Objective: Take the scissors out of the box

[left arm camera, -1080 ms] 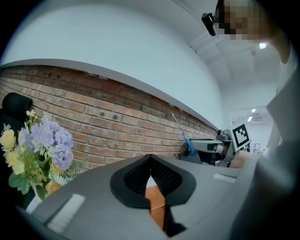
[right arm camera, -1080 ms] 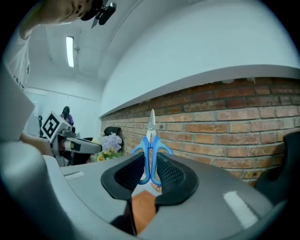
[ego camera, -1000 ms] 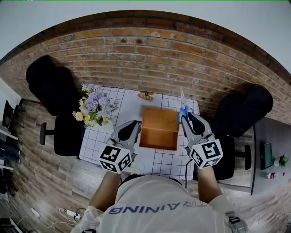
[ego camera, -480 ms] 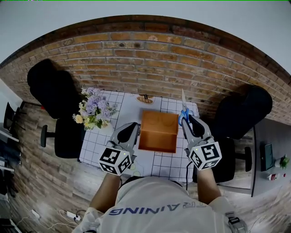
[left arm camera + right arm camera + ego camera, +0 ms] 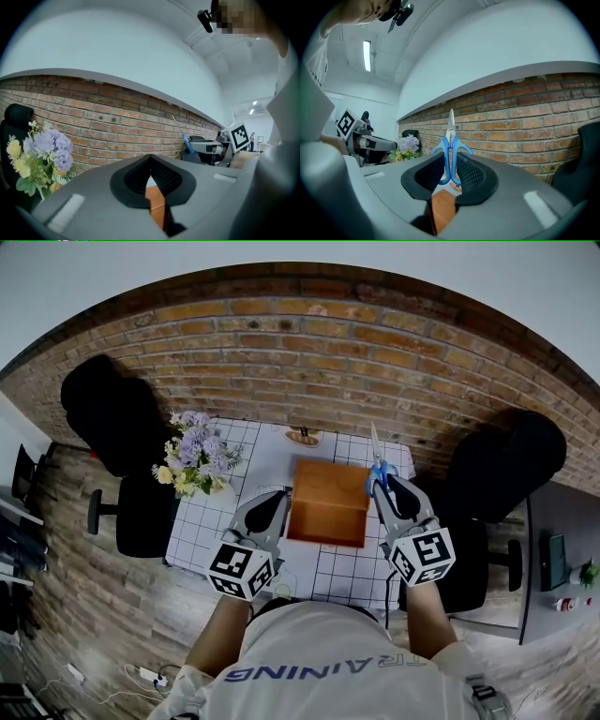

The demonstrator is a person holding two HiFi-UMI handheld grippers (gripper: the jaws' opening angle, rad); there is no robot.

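An open orange box [image 5: 328, 502] sits on the white gridded table [image 5: 211, 521]. My right gripper [image 5: 382, 480] hangs over the box's right wall, shut on blue-handled scissors [image 5: 377, 469] whose blades point away toward the brick wall. In the right gripper view the scissors [image 5: 451, 152] stand upright with their handles clamped between the pads, and the box [image 5: 440, 206] shows below. My left gripper [image 5: 278, 497] hovers at the box's left wall with its jaws together and nothing in them. In the left gripper view the box [image 5: 157, 206] shows under the tips, and the scissors [image 5: 187, 140] are far right.
A vase of purple and yellow flowers [image 5: 192, 460] stands at the table's far left corner. A small object [image 5: 302, 437] lies at the far edge. Black chairs stand to the left [image 5: 117, 427] and right [image 5: 502, 474]. A brick wall [image 5: 309, 362] runs behind the table.
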